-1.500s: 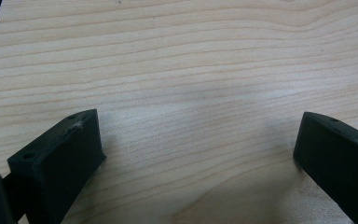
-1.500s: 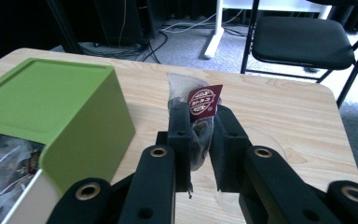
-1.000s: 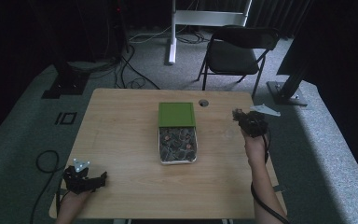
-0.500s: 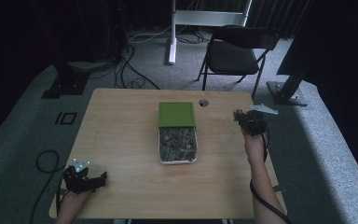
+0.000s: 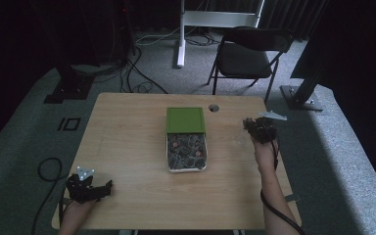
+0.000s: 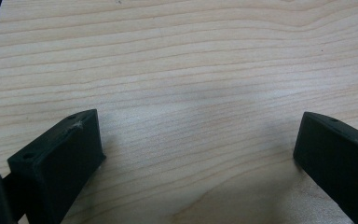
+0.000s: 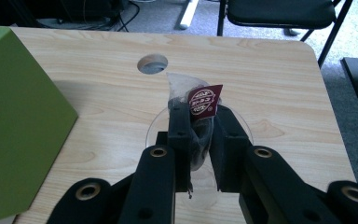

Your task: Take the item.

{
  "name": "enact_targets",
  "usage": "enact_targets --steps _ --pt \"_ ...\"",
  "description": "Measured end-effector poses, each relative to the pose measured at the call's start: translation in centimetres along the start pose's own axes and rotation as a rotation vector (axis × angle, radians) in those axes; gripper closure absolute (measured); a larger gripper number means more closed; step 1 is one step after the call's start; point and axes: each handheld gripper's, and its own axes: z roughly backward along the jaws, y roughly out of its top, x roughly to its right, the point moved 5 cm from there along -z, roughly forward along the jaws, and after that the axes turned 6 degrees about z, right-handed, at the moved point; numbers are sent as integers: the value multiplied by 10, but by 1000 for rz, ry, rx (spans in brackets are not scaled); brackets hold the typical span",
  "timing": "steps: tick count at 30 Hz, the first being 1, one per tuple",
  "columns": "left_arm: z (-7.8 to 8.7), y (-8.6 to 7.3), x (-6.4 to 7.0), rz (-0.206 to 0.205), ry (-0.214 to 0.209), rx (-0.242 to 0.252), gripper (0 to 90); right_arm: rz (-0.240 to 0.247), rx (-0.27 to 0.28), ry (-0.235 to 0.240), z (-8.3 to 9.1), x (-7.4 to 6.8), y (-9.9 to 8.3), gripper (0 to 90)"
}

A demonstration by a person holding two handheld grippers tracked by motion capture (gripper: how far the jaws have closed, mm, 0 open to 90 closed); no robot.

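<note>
Nothing has shifted since the earlier frames. Going left to right: my left gripper (image 5: pixel 89 186) sits at the near-left table (image 5: pixel 127 147) corner, jaws spread wide over bare wood. Green-lidded box (image 5: pixel 186 138) sits mid-table. My right gripper (image 7: pixel 199 135) is pinched on a tea bag (image 7: pixel 196 109) with dark red tag, above a clear cup (image 7: pixel 156 130).

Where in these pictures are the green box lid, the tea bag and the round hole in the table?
green box lid (image 5: pixel 185 120), high view, middle of its top face.
tea bag (image 7: pixel 205 101), right gripper view, on its dark red tag, between the closed jaws.
round hole (image 7: pixel 152 63), right gripper view, its centre.
</note>
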Motion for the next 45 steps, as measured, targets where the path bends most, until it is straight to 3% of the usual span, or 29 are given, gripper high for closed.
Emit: enact_targets --steps 18,24,33,38,39,40,45 --pt "0 0 0 0 0 0 16 -19 -29 12 -6 2 -4 751" --pt "0 0 0 0 0 0 16 -50 -42 37 -10 1 -5 646" --pt "0 0 0 0 0 0 16 -94 -6 59 -1 0 2 480" --pt "0 0 0 0 0 0 16 -84 -5 71 2 -2 0 406" --pt "0 0 0 0 0 0 16 -77 -8 71 3 -3 -1 383" --pt "0 0 0 0 0 0 16 -67 -19 76 5 -4 -3 306" --pt "0 0 0 0 0 0 16 -57 -16 86 9 -6 -5 216"
